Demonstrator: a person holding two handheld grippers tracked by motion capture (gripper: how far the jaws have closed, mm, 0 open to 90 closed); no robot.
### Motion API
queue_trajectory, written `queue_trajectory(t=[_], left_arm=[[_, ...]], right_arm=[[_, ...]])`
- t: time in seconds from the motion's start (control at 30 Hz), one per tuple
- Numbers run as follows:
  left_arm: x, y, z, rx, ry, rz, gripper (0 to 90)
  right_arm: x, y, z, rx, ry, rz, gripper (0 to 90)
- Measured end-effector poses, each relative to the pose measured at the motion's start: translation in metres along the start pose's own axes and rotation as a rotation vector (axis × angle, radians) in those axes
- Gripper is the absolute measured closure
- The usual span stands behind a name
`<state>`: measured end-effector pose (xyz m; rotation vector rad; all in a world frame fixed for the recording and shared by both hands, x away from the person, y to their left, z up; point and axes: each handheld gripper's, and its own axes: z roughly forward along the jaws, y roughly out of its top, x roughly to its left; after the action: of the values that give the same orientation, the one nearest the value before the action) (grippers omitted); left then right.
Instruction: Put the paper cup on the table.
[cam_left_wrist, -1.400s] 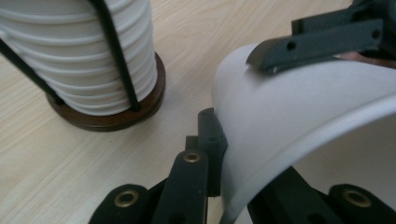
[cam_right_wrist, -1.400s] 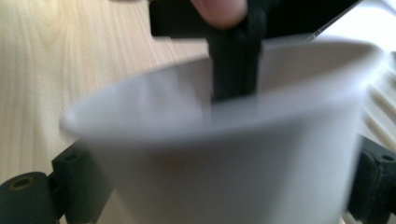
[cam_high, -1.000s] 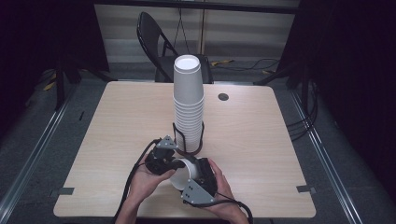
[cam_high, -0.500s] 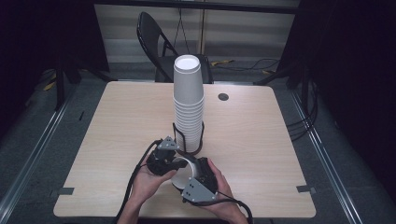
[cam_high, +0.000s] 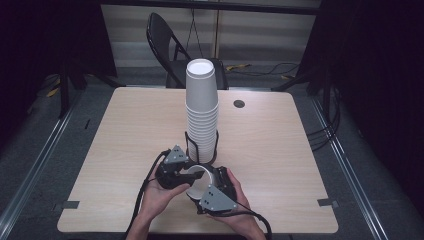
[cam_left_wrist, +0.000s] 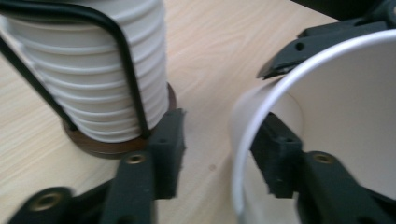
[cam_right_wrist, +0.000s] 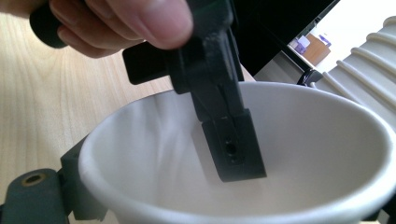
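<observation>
A tall stack of white paper cups (cam_high: 202, 115) stands in a black wire holder (cam_high: 189, 142) at the table's middle. In front of it, a single white paper cup (cam_high: 201, 184) lies tilted between two hands. My right gripper (cam_high: 199, 192) clasps this cup from outside, and its jaws have been closing on it. In the right gripper view the cup (cam_right_wrist: 303, 154) sits between my right gripper (cam_right_wrist: 210, 205)'s jaws. My left gripper (cam_left_wrist: 222, 156) has just been opening. It stands open astride the cup's rim (cam_left_wrist: 238, 154), one jaw inside the cup and one outside by the holder's base (cam_left_wrist: 107, 147).
The pale wooden table (cam_high: 300, 160) has a small dark round grommet (cam_high: 239, 104) behind the stack. A black folding chair (cam_high: 165, 45) stands beyond the far edge. Cables lie on the floor to the right.
My left gripper's jaws have parted from the cup's rim. Both hands have stayed nearly in place, and the cup remains in the right gripper.
</observation>
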<state>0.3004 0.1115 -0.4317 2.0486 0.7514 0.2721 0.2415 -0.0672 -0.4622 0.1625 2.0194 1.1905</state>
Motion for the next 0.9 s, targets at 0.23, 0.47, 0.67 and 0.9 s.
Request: queue_trajectory(t=[0.23, 0.47, 0.67, 0.9], left_arm=[[-0.002, -0.005, -0.006, -0.067, 0.065, 0.003, 35.3], [-0.001, -0.014, -0.012, -0.161, 0.094, -0.023, 29.3], [0.002, -0.022, -0.020, -0.249, 0.118, -0.057, 26.1], [0.008, -0.031, -0.028, -0.336, 0.129, -0.086, 21.1]], right_arm=[[-0.003, -0.003, -0.001, -0.009, 0.006, 0.044, 11.5], [-0.007, -0.007, -0.002, -0.008, 0.023, 0.122, 11.6], [-0.011, -0.011, -0.004, -0.001, 0.030, 0.185, 11.6], [-0.018, -0.015, -0.006, 0.003, 0.024, 0.254, 11.7]])
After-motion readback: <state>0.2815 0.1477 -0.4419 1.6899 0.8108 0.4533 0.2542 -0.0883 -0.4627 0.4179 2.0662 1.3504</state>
